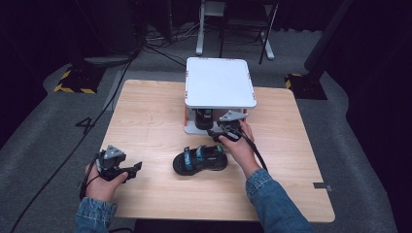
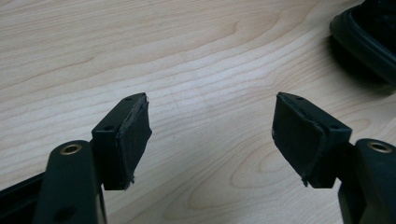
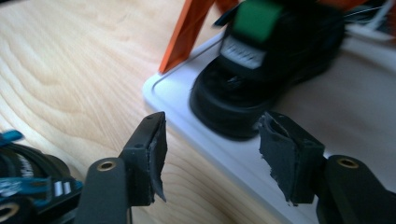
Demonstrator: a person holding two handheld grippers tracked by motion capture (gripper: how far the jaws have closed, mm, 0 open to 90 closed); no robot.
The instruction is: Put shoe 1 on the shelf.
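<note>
A black sandal (image 1: pixel 200 159) with blue and green straps lies on the wooden table (image 1: pixel 145 121) in front of a small white two-level rack (image 1: pixel 221 82). A second black sandal (image 3: pixel 266 70) with a green strap stands on the rack's lower shelf (image 3: pixel 336 93), beside an orange leg (image 3: pixel 187 32). My right gripper (image 3: pixel 212 149) is open just short of that shelf's front edge, with nothing between its pads and the sandal's toe just beyond them. My left gripper (image 2: pixel 212 135) is open over bare wood at the table's front left.
The table sandal's sole (image 2: pixel 369 32) lies to the right of my left gripper (image 1: pixel 136 167); its straps (image 3: pixel 23 182) are close beside my right gripper (image 1: pixel 216 132). The rack stands at the table's far middle. Cables and stand legs (image 1: pixel 233 29) are on the floor behind.
</note>
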